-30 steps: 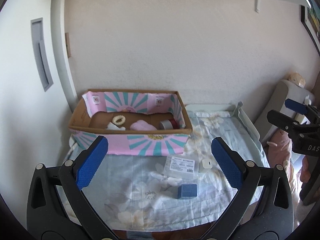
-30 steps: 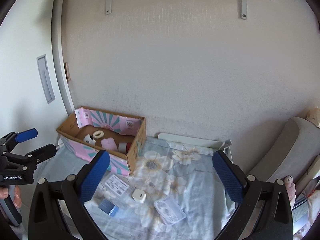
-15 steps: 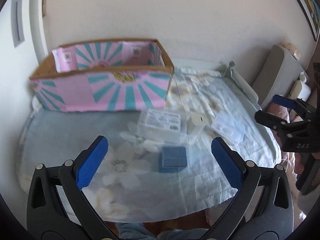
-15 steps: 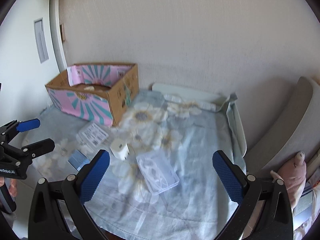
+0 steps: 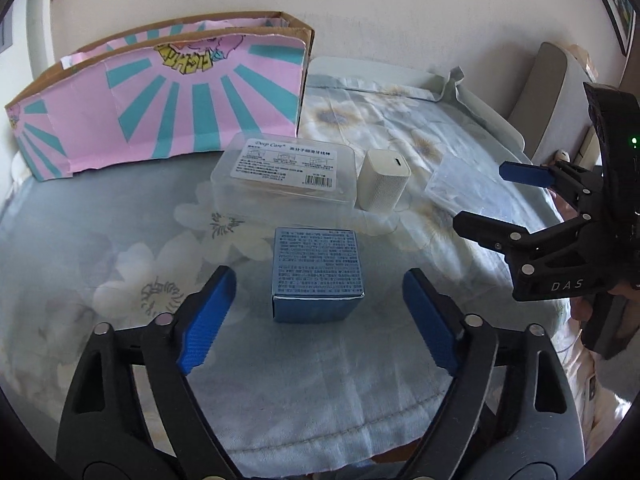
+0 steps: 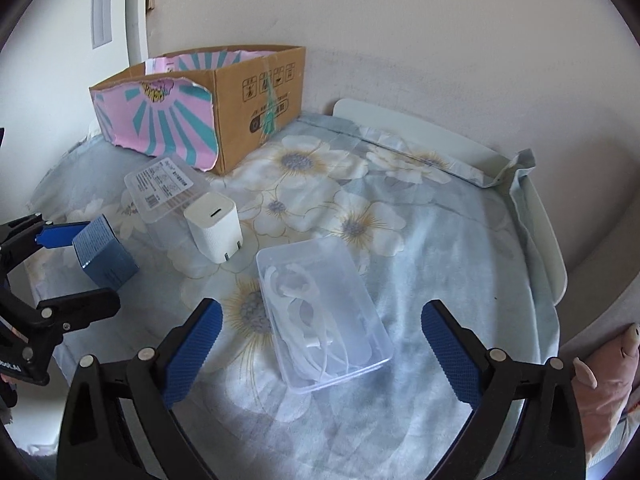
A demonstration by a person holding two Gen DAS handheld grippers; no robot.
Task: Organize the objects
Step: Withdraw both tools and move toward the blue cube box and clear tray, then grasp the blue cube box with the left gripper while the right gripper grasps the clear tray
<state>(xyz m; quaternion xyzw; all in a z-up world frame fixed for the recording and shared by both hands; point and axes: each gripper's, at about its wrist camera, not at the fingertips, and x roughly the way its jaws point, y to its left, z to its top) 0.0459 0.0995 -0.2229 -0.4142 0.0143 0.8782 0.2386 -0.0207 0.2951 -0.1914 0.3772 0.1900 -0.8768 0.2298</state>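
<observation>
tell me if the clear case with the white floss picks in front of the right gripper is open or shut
Shut: the clear case lies flat on the floral cloth with its lid down, and the white picks show through it.

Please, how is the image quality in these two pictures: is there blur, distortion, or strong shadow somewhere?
Left wrist view: sharp; print on the blue box shows clearly, fisheye bends the cardboard box, corners are black. Right wrist view: also sharp, soft daylight, a gentle shadow under the clear case, and the wall curves near the edges.

Both hand-held grippers dropped closer — left (image 5: pixel 316 308) nearing blue box (image 5: pixel 318 274).
</observation>
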